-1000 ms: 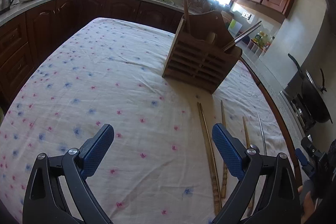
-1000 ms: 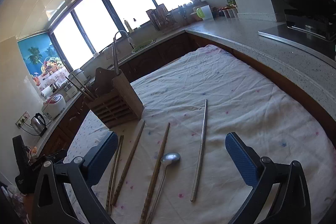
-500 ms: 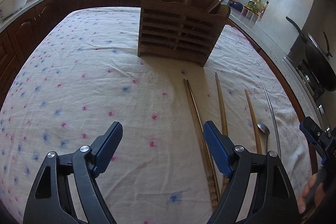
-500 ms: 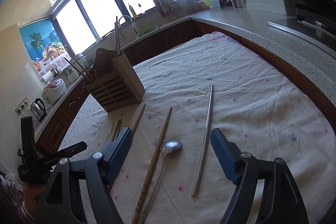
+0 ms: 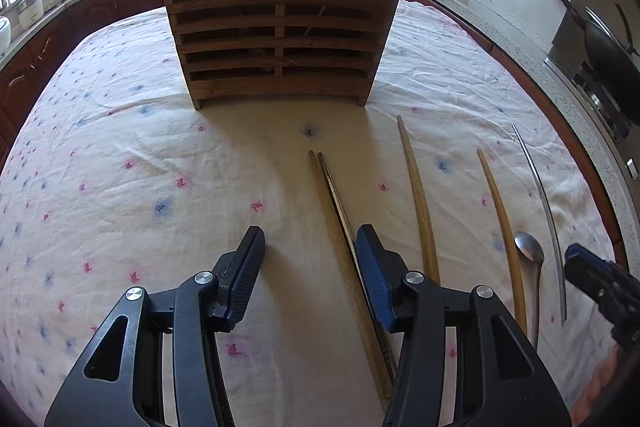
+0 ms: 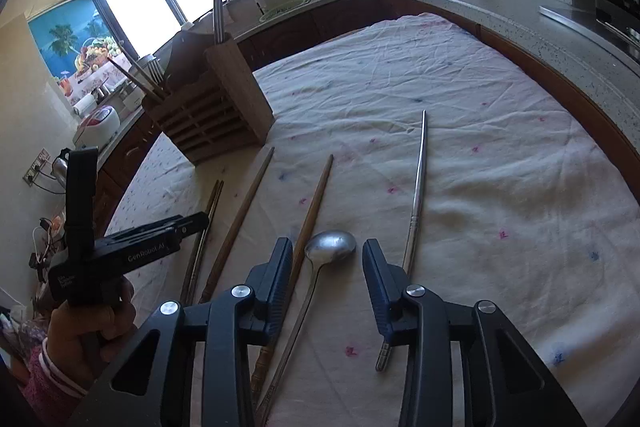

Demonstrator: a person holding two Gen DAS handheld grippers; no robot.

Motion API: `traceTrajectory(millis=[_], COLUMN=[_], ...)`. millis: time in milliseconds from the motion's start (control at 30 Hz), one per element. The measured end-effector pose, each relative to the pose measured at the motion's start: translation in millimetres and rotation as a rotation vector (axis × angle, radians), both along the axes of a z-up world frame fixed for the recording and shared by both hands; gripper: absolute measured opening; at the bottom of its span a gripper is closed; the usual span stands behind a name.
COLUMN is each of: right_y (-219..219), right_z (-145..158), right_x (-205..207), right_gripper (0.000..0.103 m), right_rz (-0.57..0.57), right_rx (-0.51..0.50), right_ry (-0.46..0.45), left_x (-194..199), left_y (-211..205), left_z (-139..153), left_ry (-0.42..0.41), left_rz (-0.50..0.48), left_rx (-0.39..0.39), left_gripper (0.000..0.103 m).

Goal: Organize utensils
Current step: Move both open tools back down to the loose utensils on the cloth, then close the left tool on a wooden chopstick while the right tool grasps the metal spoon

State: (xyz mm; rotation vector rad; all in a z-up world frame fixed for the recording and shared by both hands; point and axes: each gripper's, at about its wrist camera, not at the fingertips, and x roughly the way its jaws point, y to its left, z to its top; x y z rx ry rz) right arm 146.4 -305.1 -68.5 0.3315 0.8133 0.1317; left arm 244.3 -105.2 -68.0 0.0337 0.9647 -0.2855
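A slatted wooden utensil holder (image 5: pixel 280 27) stands on the cloth-covered table and shows in the right wrist view (image 6: pixel 216 111) too, with chopsticks standing in it. A pair of wooden chopsticks (image 5: pixel 340 239) lies under my open left gripper (image 5: pixel 310 247), close to its right finger. Further right lie two single wooden chopsticks (image 5: pixel 420 203), a metal spoon (image 5: pixel 529 259) and a metal chopstick (image 5: pixel 540 203). My right gripper (image 6: pixel 325 259) is open low over the spoon (image 6: pixel 330 247), its fingers either side of the bowl. The metal chopstick (image 6: pixel 416 199) lies just right of it.
The table wears a white floral cloth (image 5: pixel 120 167). A kitchen counter (image 6: pixel 500 11) runs round the table, with a black wok (image 5: pixel 608 47) on the stove at right. The left gripper's body (image 6: pixel 120 251) and the hand holding it sit left in the right wrist view.
Both grippers have dropped closer to the table and narrowed their openings. The left one came up to the holder and over the chopstick pair; the right one came over the spoon.
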Motion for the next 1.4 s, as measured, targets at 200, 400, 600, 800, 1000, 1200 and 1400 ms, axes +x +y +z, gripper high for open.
traceTrajectory(millis=[200, 400, 600, 800, 1000, 1200, 1400], right_y=[11.8, 15.3, 6.2, 7.1, 9.8, 8.4, 5.5], right_z=[-23.0, -23.2, -26.7, -26.5, -24.9, -25.2, -26.6], right_x=[16.5, 30.3, 32.5, 31.5, 34.1, 37.8, 37.5], right_gripper=[0.020, 0.016, 0.012, 0.012, 0.012, 0.012, 0.012], right_rz=[0.043, 0.060, 0.060, 0.065, 0.069, 0.075, 0.079], right_rx=[0.001, -0.008, 0.041, 0.040, 0.021, 0.028, 0.047], right_ry=[0.094, 0.097, 0.097, 0.091, 0.092, 0.095, 0.090], left_x=[-15.2, -0.9, 5.9, 5.9, 19.3, 21.5, 9.9], left_y=[5.2, 22.9, 36.9, 32.2, 6.2, 0.5, 22.3], left_z=[1.6, 4.7, 4.6, 4.2, 3.1, 3.7, 15.2], left_ry=[0.007, 0.068, 0.085, 0.058, 0.057, 0.046, 0.041], left_rz=[-0.085, -0.035, 0.003, 0.012, -0.039, -0.066, -0.047], left_rx=[0.032, -0.072, -0.117, -0.038, 0.019, 0.063, -0.029], left_gripper=[0.027, 0.027, 0.027, 0.028, 0.027, 0.025, 0.025])
